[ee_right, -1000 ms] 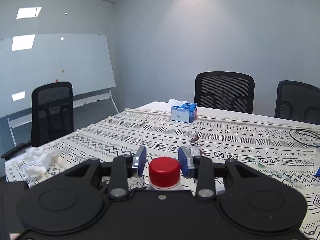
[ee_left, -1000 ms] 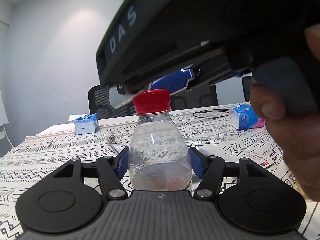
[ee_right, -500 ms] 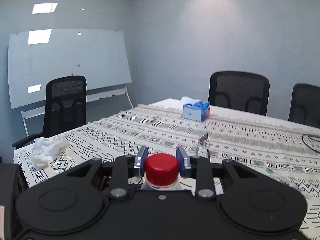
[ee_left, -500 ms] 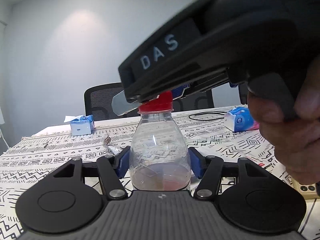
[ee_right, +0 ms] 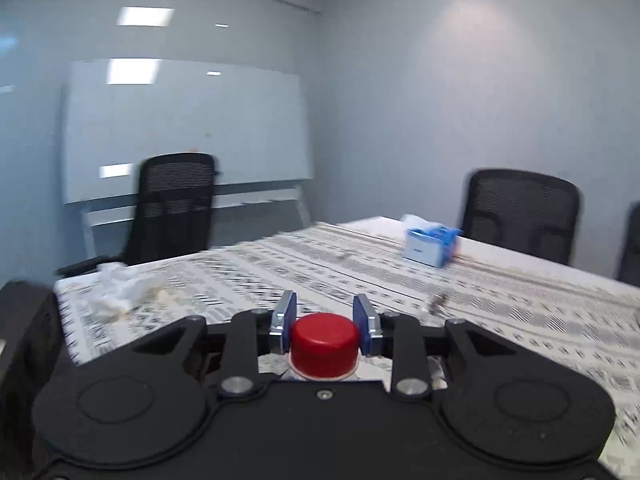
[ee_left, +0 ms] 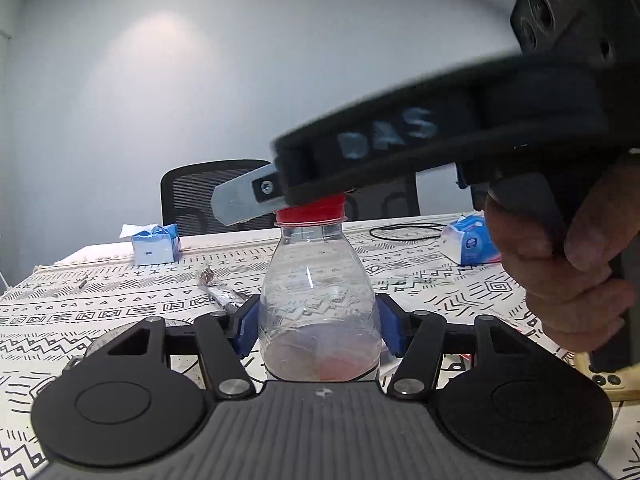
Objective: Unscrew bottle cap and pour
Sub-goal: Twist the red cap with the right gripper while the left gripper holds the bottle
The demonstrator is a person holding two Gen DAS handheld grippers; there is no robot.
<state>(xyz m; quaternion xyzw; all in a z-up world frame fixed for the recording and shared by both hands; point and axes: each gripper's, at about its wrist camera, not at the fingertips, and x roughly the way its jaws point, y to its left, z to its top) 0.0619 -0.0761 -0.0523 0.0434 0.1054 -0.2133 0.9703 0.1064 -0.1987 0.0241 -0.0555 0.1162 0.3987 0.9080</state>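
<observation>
- Table [ee_left: 120,300] with black-and-white patterned cloth; clear plastic bottle [ee_left: 318,304] stands upright on it, close to the near edge of the left wrist view.
- Left gripper [ee_left: 318,328]: blue pads pressed on both sides of the bottle's lower body, closed down to bottle width, holding it.
- Bottle contents: shallow reddish liquid at the bottom, rest looks empty; faint droplets on inside wall.
- Red cap [ee_right: 324,344] on the bottle neck; in the left view only its lower rim shows, top hidden under the right tool's body.
- Right gripper [ee_right: 324,324]: blue pads flank the cap on both sides, narrow opening, pads at or touching cap; firm clamp can't be confirmed, view is motion-blurred.
- Right tool body, marked "DAS", crosses above the bottle and blocks much of the upper right; person's right hand [ee_left: 560,264] wraps the handle.
- Blue tissue box [ee_left: 154,242] far left on table, well apart from bottle; a second blue-pink tissue pack [ee_left: 470,240] on the right side.
- Black cable loop [ee_left: 408,232] behind the bottle to the right.
- Small crumpled wrapper [ee_left: 220,290] just left of the bottle, near the left pad.
- Crumpled white paper [ee_right: 116,290] at the table's left corner in the right view.
- Black mesh chairs [ee_right: 520,212] around the table; whiteboard [ee_right: 184,128] on the side wall.
</observation>
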